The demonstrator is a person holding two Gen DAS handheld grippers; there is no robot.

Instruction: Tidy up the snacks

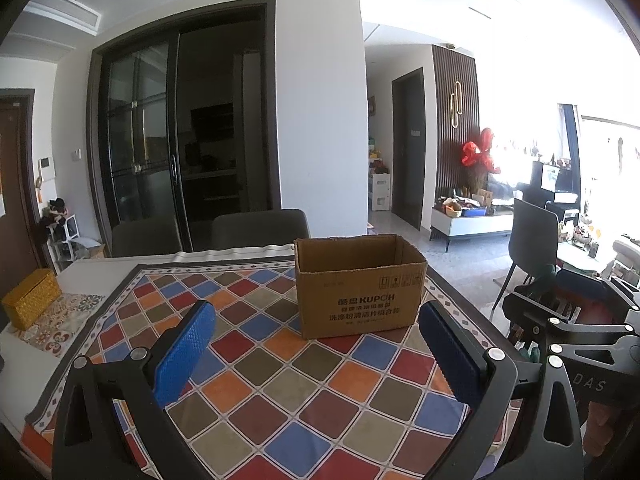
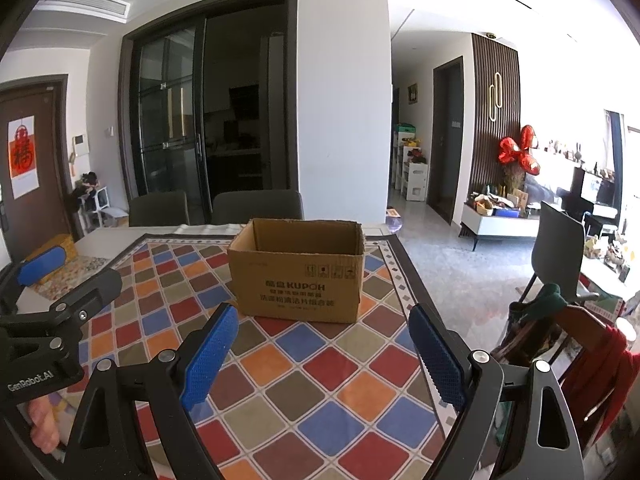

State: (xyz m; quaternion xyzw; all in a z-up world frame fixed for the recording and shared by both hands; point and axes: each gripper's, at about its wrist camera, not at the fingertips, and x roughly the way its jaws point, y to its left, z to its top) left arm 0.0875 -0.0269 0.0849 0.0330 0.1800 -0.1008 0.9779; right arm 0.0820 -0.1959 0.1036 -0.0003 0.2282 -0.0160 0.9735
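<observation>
While no snacks are showing, I'm holding left gripper (image 1: 316,344) and right gripper (image 2: 324,344) just before cardboard box (image 2: 298,276), jaws gaping, empty. Box sitting open-topped on table (image 2: 320,396); I'm judging: locate snacks first, then lower them in.

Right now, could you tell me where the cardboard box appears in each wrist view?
Left wrist: cardboard box stands right of centre on the checkered tablecloth.
Right wrist: cardboard box stands near centre, slightly left.
Shared landmark: the dark sliding glass door behind the table.
</observation>
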